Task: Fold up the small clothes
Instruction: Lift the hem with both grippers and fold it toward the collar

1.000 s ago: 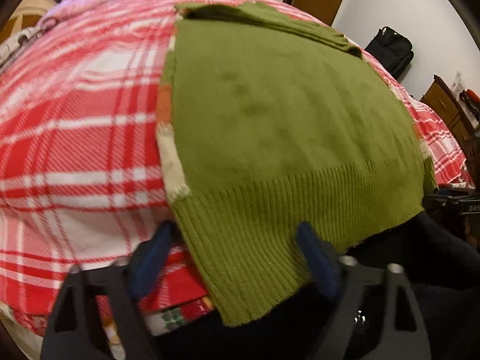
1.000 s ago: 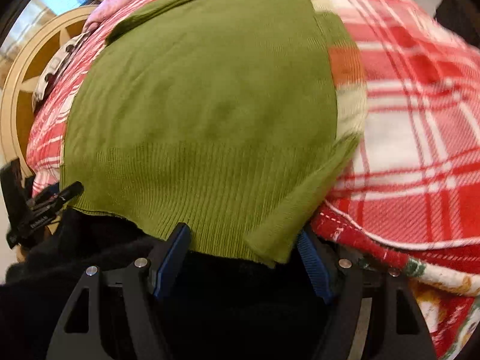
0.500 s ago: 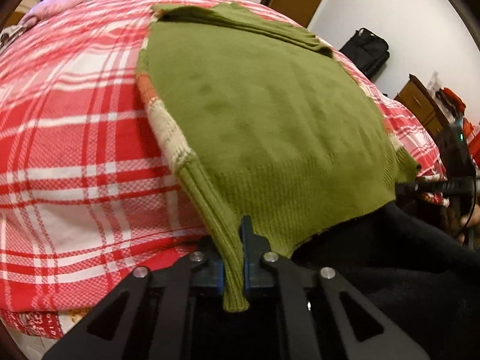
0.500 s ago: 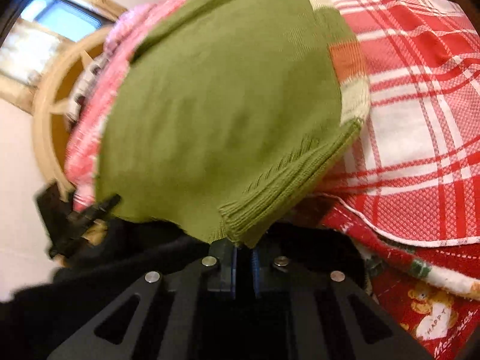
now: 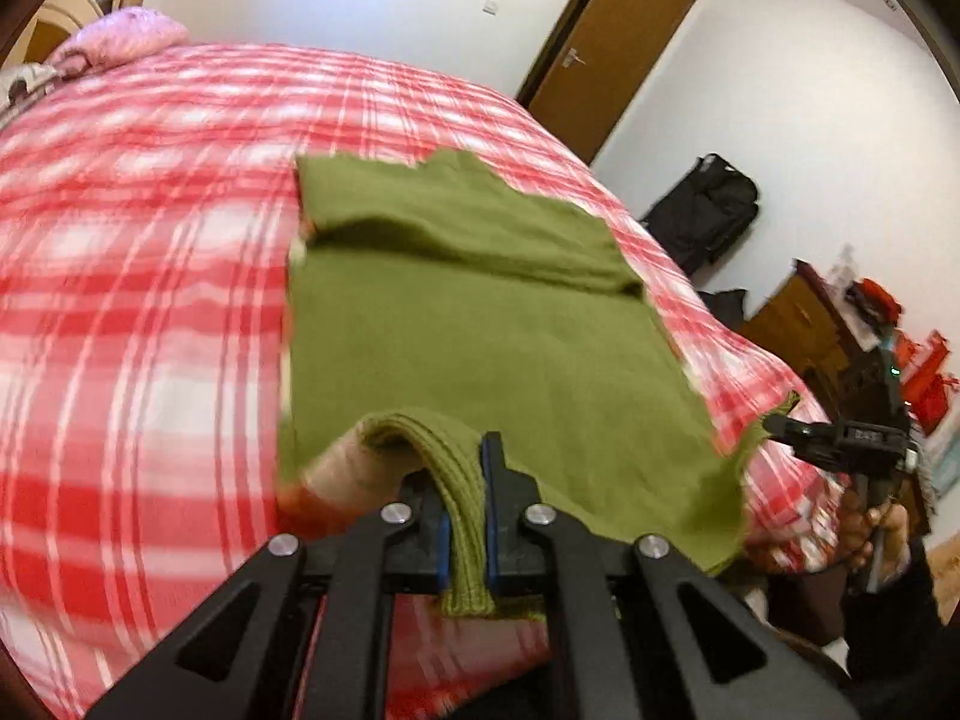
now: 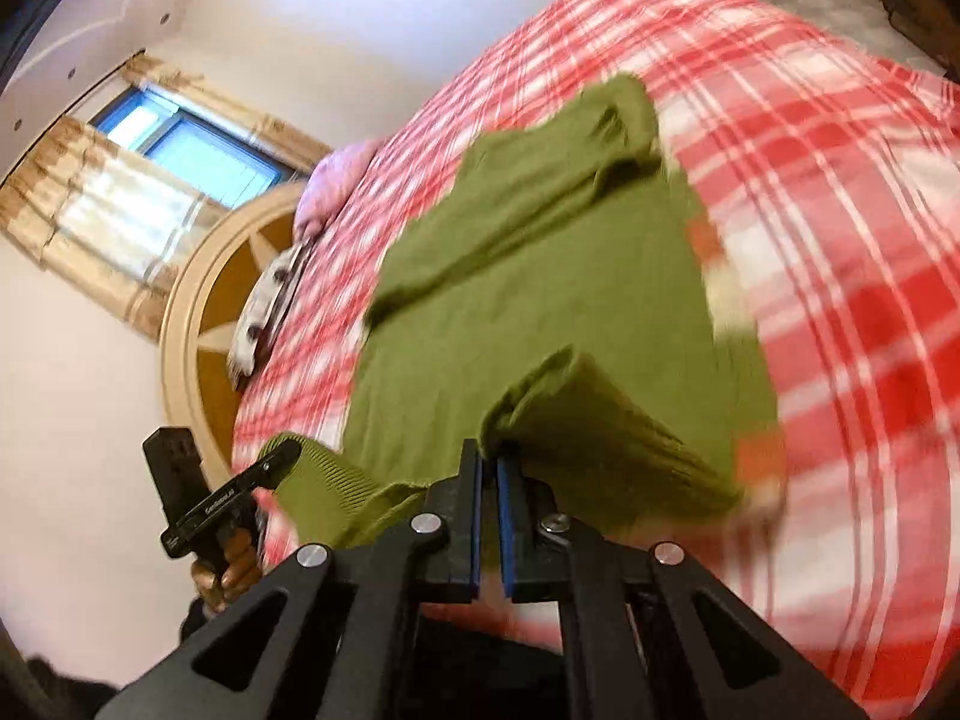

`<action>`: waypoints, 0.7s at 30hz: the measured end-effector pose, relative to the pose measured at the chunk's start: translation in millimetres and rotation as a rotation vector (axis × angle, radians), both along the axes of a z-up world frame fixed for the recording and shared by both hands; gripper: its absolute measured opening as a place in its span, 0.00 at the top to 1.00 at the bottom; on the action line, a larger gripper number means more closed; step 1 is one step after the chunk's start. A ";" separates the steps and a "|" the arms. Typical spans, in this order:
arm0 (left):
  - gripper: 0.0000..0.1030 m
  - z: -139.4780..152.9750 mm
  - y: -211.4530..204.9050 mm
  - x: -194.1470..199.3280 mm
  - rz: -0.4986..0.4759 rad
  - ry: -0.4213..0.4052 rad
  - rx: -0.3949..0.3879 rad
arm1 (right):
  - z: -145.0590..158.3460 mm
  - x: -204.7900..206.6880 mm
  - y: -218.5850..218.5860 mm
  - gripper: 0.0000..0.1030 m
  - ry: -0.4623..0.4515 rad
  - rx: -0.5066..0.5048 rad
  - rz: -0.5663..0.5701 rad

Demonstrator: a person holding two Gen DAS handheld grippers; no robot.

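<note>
A small olive-green knit sweater [image 5: 480,324] lies on a red-and-white plaid bed [image 5: 138,276], its sleeves folded across the far end. My left gripper [image 5: 465,480] is shut on the ribbed hem at the near left corner and holds it lifted off the bed. In the right wrist view the same sweater [image 6: 540,276] shows, and my right gripper [image 6: 489,468] is shut on the hem's other near corner, also raised. Each gripper appears in the other's view: the right gripper [image 5: 780,426] and the left gripper [image 6: 282,456], both pinching the hem.
A brown door [image 5: 606,48] stands behind the bed, a black bag [image 5: 702,210] against the wall, and a wooden cabinet [image 5: 798,324] with red items to the right. A pink pillow [image 5: 126,36], a round headboard [image 6: 210,312] and a curtained window [image 6: 156,180] are at the bed's head.
Both grippers went from open around the hem to shut on it, then rose and tilted up, lifting the sweater's near edge off the bed.
</note>
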State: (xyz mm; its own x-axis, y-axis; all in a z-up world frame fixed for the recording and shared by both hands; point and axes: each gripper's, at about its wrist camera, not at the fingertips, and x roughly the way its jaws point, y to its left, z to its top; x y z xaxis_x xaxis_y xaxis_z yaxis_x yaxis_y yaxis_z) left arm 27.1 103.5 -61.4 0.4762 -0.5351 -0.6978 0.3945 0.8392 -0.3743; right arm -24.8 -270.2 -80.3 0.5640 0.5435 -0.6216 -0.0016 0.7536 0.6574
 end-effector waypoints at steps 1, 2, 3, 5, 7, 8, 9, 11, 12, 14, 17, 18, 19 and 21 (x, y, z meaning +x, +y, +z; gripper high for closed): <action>0.93 -1.7 -1.9 10.9 0.020 0.003 0.023 | -4.7 17.6 4.1 0.96 -0.002 0.011 -0.021; 0.93 -6.5 -6.6 29.2 0.040 0.023 0.044 | -9.7 30.9 0.3 0.96 -0.003 0.022 -0.041; 0.92 -10.6 -7.4 36.8 0.052 0.032 0.053 | -10.5 37.5 -8.0 0.96 -0.004 0.016 -0.056; 0.92 -23.9 -12.1 64.6 0.094 0.075 0.092 | -19.2 60.1 -11.8 0.96 -0.002 -0.019 -0.088; 0.91 -34.2 -10.9 79.2 0.107 0.114 0.102 | -28.7 72.3 -16.2 0.96 0.002 -0.006 -0.104; 0.88 -38.5 -12.1 86.3 0.109 0.128 0.110 | -34.0 78.0 -20.1 0.96 0.011 -0.005 -0.127; 0.84 -40.3 -11.7 89.6 0.110 0.134 0.120 | -37.9 81.3 -25.5 0.96 0.009 0.001 -0.145; 0.83 -39.7 -6.4 94.1 0.098 0.139 0.123 | -42.0 84.8 -33.2 0.96 0.006 0.034 -0.159; 0.73 -35.5 -5.3 94.3 0.093 0.140 0.119 | -43.3 84.5 -37.4 0.95 0.007 0.066 -0.166; 0.37 -27.9 6.4 92.5 0.097 0.114 0.138 | -42.6 83.7 -44.7 0.95 -0.007 0.137 -0.173; 0.18 -11.2 28.2 87.4 0.128 0.012 0.137 | -30.5 73.2 -47.3 0.95 -0.056 0.204 -0.156; 0.18 -7.3 35.0 87.8 0.138 -0.012 0.134 | -27.2 70.3 -45.8 0.95 -0.063 0.214 -0.152; 0.18 -4.4 38.5 90.8 0.146 -0.027 0.134 | -25.0 66.9 -45.6 0.95 -0.070 0.223 -0.150; 0.18 0.2 42.9 89.6 0.151 -0.081 0.153 | -20.0 60.5 -43.0 0.95 -0.091 0.214 -0.149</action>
